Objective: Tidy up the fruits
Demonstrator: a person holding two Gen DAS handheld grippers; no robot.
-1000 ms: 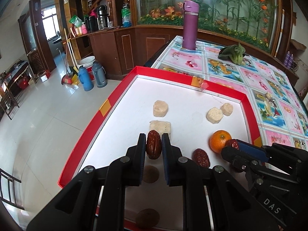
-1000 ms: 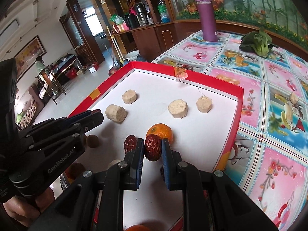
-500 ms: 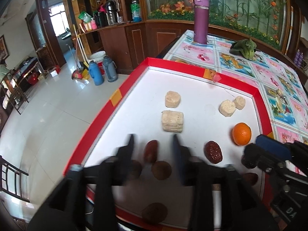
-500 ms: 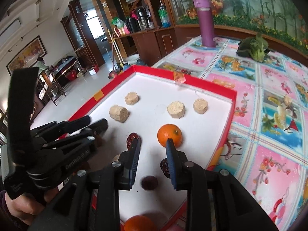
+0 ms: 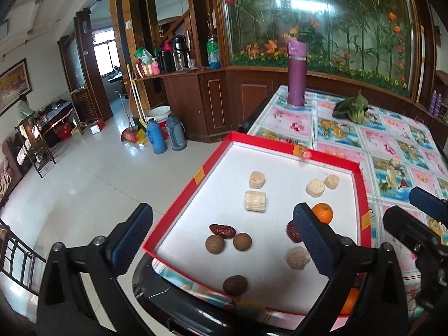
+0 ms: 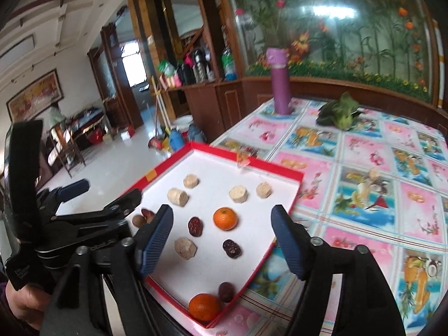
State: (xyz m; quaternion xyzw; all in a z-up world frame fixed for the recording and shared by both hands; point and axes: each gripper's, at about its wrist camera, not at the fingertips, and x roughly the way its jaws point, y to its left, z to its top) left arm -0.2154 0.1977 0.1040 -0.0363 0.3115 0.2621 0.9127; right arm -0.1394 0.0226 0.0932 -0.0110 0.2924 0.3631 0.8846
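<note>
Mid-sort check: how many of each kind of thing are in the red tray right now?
Beige cylinder pieces: 5
Red dates: 4
Brown round fruits: 3
Oranges: 2
Total: 14

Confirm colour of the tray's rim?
Red rim, white floor inside; clearest in the left wrist view.

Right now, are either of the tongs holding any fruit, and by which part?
Nothing is held. The left tongs and right tongs are both open above the red tray.
</note>
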